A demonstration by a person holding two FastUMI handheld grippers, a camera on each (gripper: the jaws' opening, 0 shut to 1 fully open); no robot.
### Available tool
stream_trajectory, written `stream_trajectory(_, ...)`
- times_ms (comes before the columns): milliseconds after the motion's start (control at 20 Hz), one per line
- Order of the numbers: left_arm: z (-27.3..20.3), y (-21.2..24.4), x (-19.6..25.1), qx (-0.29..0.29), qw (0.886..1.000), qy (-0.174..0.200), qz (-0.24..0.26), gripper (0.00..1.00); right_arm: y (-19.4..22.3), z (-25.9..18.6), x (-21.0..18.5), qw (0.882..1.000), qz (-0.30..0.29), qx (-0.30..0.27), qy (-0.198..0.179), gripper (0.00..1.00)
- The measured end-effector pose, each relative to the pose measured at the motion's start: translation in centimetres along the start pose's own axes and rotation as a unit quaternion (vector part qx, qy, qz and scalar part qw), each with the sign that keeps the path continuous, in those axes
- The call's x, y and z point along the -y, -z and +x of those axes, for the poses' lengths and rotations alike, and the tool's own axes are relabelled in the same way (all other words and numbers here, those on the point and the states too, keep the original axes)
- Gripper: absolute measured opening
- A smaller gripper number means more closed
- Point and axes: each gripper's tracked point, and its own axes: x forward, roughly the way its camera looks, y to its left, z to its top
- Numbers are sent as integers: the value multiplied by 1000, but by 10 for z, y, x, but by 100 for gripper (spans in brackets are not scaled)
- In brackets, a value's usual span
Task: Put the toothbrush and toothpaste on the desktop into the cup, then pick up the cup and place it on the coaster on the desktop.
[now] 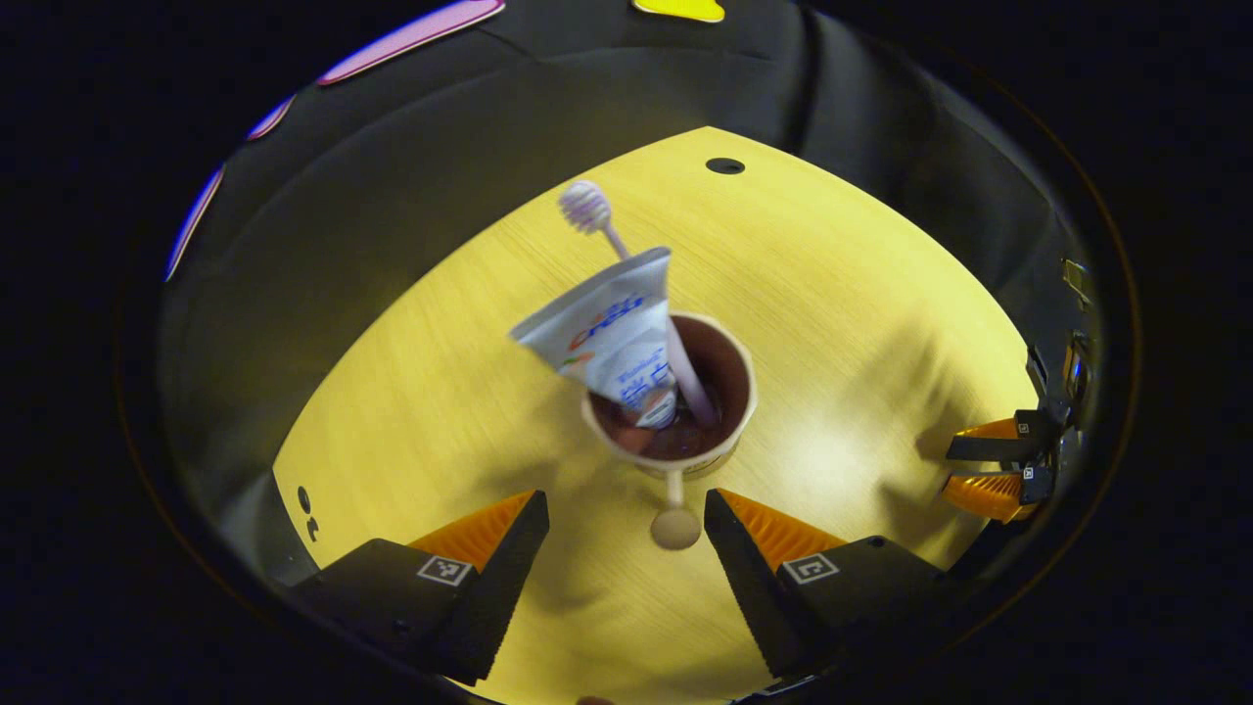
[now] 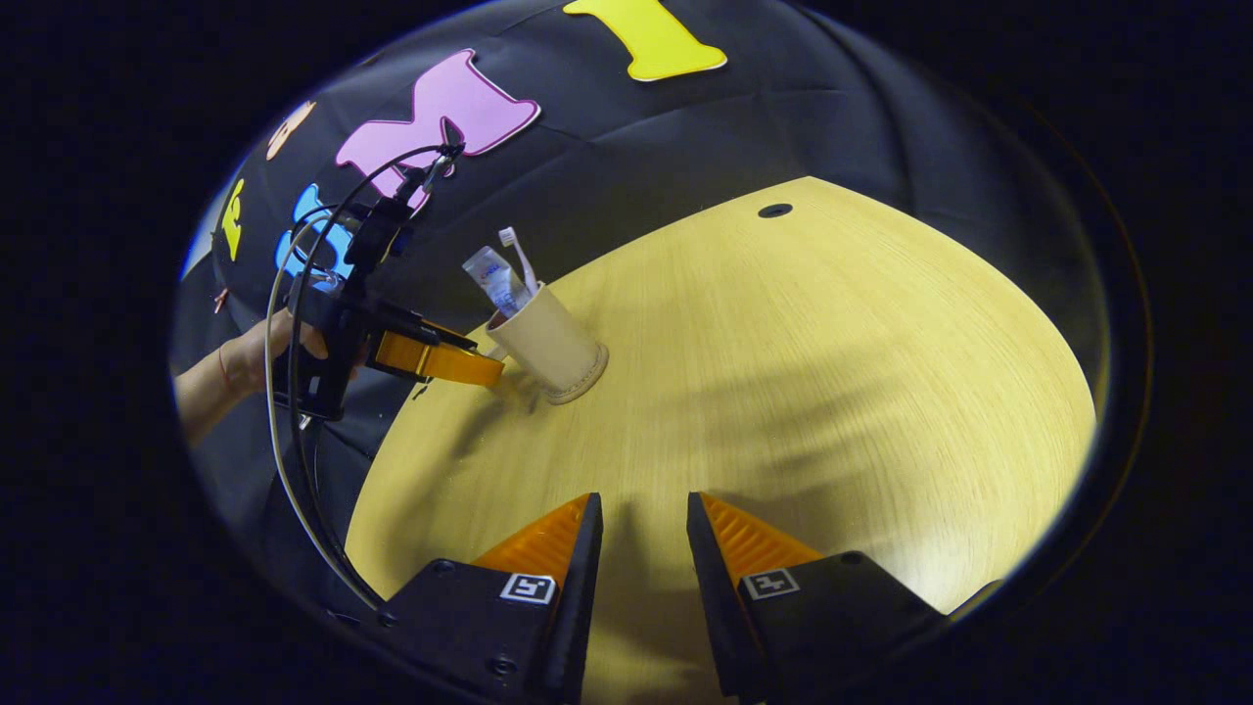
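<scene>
Left gripper view: the cream-coloured round cup with a dark inside (image 1: pixel 673 431) is seen from above, standing on the yellow wood-grain desktop (image 1: pixel 861 323), just beyond the left gripper (image 1: pixel 626 504). The gripper's fingers are spread wide with nothing held between them; a small round cream piece (image 1: pixel 675 527) at the cup's foot is seen in the gap. The white toothpaste tube with printed lettering (image 1: pixel 612 338) is standing in the cup, its flat crimped end up and leaning left. The pale lilac toothbrush (image 1: pixel 626 274) is also in the cup, behind the tube, bristle head up and tilted toward the far side. At the right edge the right gripper (image 1: pixel 979 468) is seen, well apart from the cup, over the desktop's edge.

In the right gripper view, the right gripper (image 2: pixel 643 514) is shown low over the near part of the desktop (image 2: pixel 832 372), its fingers set a narrow gap apart and holding nothing. The cup (image 2: pixel 550 343) is seen at the far left, resting on a thin round base whose nature cannot be told. The tube (image 2: pixel 494 279) and toothbrush (image 2: pixel 519 257) are sticking out of its top. The left gripper (image 2: pixel 480 367), held by a hand (image 2: pixel 269 348), is right beside the cup on its left; contact cannot be judged.
</scene>
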Motion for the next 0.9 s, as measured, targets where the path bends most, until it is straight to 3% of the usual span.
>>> stream_trajectory(100,-11,11,1,11,999,6,-29,99,-1,-4,-9,1000,-7,2,-4,54)
stream_trajectory(400,-53,38,-15,75,993,-20,-93,99,-17,-24,-26,999,-30,17,-2,55)
stream_trajectory(650,-114,61,-23,160,974,-51,-150,99,-24,-44,-49,998,-50,22,-5,56)
stream_trajectory(900,-158,102,-16,205,949,-75,-227,99,-25,-65,-82,997,-68,27,-14,57)
